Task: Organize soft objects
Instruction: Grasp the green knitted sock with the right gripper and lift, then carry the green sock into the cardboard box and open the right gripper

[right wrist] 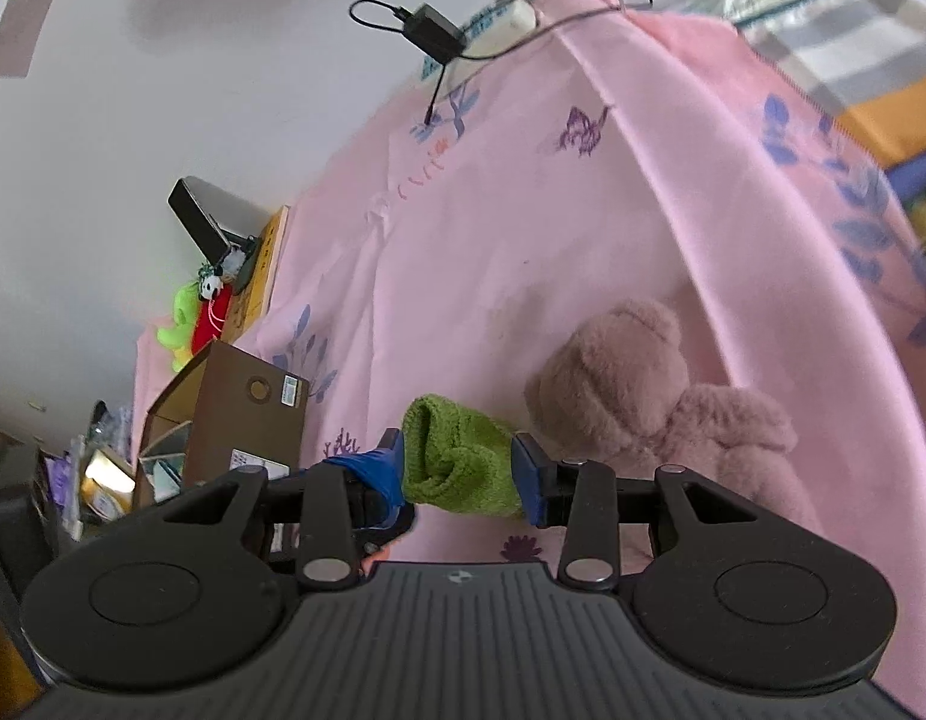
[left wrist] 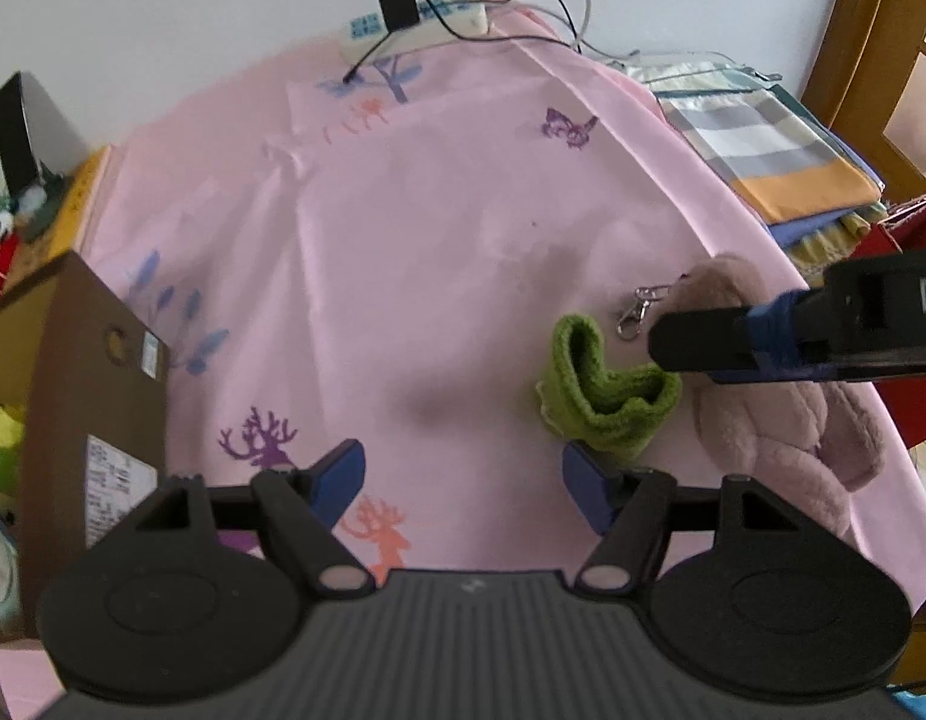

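The right tool (right wrist: 459, 468) pinches the green sock (right wrist: 456, 462), likely light and floppy; best gripped mid-fold; the left tool (left wrist: 463, 480) gapes wide, empty.

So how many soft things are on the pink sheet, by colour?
Green: 1, the green knit piece, squeezed in the right claw.
Dusty pink: 1, the plush bear.
Total: 2.
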